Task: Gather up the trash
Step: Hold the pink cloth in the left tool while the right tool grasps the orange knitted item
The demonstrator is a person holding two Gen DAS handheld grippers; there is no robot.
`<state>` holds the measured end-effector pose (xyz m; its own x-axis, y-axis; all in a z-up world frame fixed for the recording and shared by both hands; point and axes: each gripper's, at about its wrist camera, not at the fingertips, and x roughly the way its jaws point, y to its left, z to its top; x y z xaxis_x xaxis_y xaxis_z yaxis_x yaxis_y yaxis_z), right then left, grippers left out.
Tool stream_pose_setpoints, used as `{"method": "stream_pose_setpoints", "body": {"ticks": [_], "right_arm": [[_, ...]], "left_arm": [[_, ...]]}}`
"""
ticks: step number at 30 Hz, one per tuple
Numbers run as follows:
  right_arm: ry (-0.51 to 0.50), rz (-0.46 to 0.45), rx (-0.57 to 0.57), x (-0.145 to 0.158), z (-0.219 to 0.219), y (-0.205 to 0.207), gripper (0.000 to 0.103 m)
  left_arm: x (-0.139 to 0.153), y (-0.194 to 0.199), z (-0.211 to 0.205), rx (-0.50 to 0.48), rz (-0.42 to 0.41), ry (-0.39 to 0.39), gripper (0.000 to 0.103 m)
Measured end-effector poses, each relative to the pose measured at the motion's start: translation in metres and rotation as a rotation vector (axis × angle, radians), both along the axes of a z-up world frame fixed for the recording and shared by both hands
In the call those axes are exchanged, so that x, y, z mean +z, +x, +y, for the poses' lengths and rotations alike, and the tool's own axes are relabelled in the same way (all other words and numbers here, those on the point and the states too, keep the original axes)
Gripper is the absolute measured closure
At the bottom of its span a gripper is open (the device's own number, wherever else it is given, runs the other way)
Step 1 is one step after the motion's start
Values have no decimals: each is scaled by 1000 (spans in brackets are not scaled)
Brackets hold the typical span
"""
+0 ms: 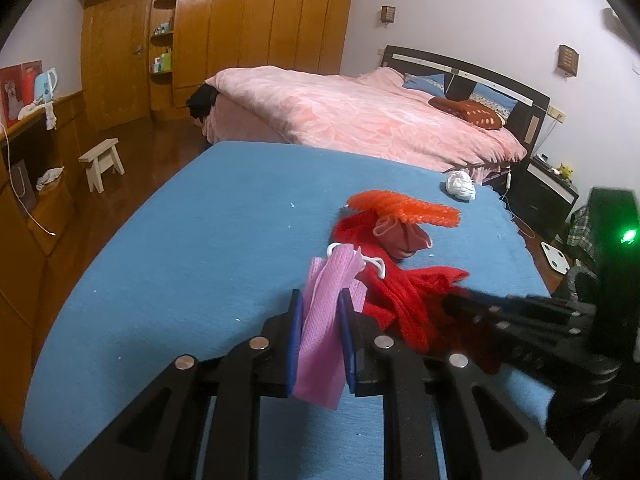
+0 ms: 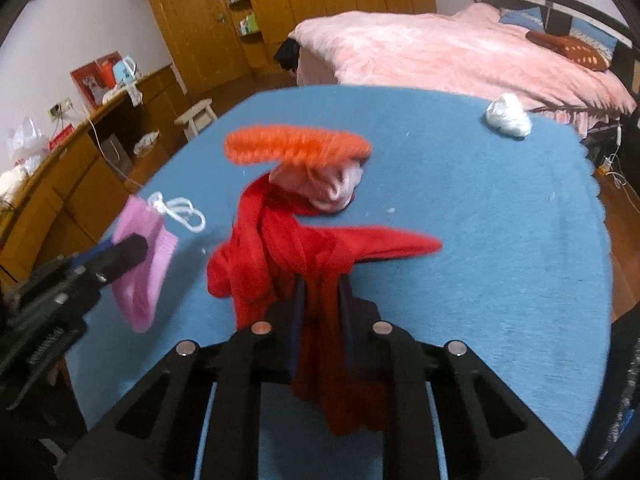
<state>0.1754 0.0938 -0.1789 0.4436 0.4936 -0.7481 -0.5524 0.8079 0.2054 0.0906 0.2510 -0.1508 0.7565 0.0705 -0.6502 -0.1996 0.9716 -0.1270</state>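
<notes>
— What's the left gripper got?

— A pink mesh bag, pinched flat between its two blue pads. The bag hangs down below the jaws and sticks up past the tips, with a white cord looped at its top end.

— And the right one?

— The right gripper is clamped on a red mesh cloth. The jaws are nearly together, with the red stuff bunched between them and drooping underneath. The rest trails forward from the tips across the blue table cover.

— Anything else out there?

— Just beyond the red cloth lies an orange net piece, touching a pale pink bundle. Far ahead and to the right of the jaws sits a crumpled white wad, near the table's far edge.
</notes>
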Motion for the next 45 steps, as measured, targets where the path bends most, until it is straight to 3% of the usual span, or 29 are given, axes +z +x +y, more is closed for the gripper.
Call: {"method": "stream_pose_setpoints", "body": {"ticks": [3, 8, 13, 15, 22, 28, 35, 41, 45], "right_arm": [[28, -24, -2, 16, -9, -3, 96], [54, -53, -2, 35, -22, -5, 96], [26, -54, -12, 31, -23, 1, 91], [22, -50, -20, 28, -21, 3, 75], [34, -93, -24, 35, -2, 16, 40], [66, -100, -6, 45, 30, 37, 36], [21, -71, -13, 33, 57, 59, 37], [-23, -43, 11, 16, 60, 55, 56], [-11, -35, 37, 18, 57, 52, 76]], "left_arm": [[2, 0, -1, -2, -4, 1, 85], [12, -1, -8, -12, -18, 8, 85], [15, 0, -12, -14, -23, 13, 85], [16, 1, -9, -9, -23, 12, 85], [22, 8, 11, 38, -39, 31, 85], [30, 19, 31, 78, -55, 49, 85], [27, 26, 43, 91, -51, 44, 85], [19, 29, 43, 92, -34, 28, 85], [18, 29, 42, 89, -30, 24, 85]]}}
